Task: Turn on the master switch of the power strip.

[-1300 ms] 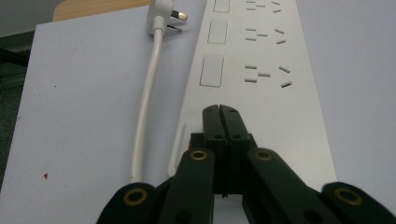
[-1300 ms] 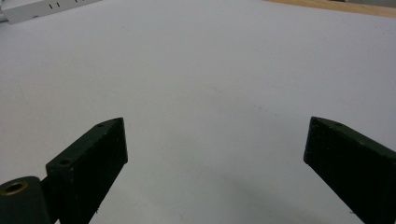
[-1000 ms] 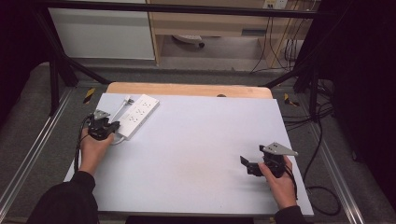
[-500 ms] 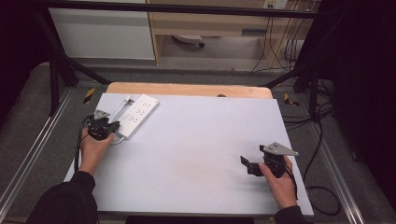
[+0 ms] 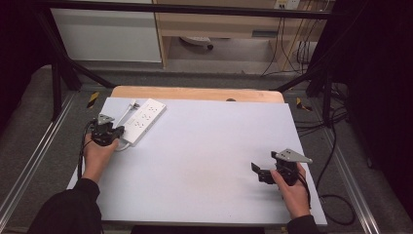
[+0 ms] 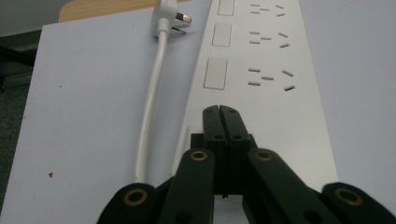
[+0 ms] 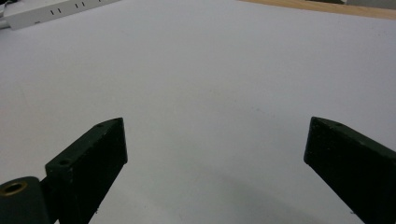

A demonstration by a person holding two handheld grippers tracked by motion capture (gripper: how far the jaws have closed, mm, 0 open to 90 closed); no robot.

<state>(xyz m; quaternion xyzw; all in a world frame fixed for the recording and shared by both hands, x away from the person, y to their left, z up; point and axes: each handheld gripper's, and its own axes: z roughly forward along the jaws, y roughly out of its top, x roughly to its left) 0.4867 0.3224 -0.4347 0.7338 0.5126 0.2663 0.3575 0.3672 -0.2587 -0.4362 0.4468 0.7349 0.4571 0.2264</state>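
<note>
A white power strip (image 5: 143, 119) lies at the table's far left, its sockets and switches facing up (image 6: 261, 79). Its white cable (image 6: 149, 100) runs beside it and ends in a plug (image 6: 166, 21) lying flat on the mat. My left gripper (image 5: 117, 132) rests at the strip's near end, jaws shut together over the strip's surface (image 6: 219, 112) with nothing between them. My right gripper (image 5: 259, 171) sits near the table's front right, jaws wide open (image 7: 215, 144) above bare mat, holding nothing.
A pale grey mat (image 5: 209, 161) covers the wooden table (image 5: 195, 92). Black frame bars and metal rails run along both sides. Loose cables (image 5: 336, 146) hang off the right edge. A cabinet (image 5: 107, 29) stands beyond the table.
</note>
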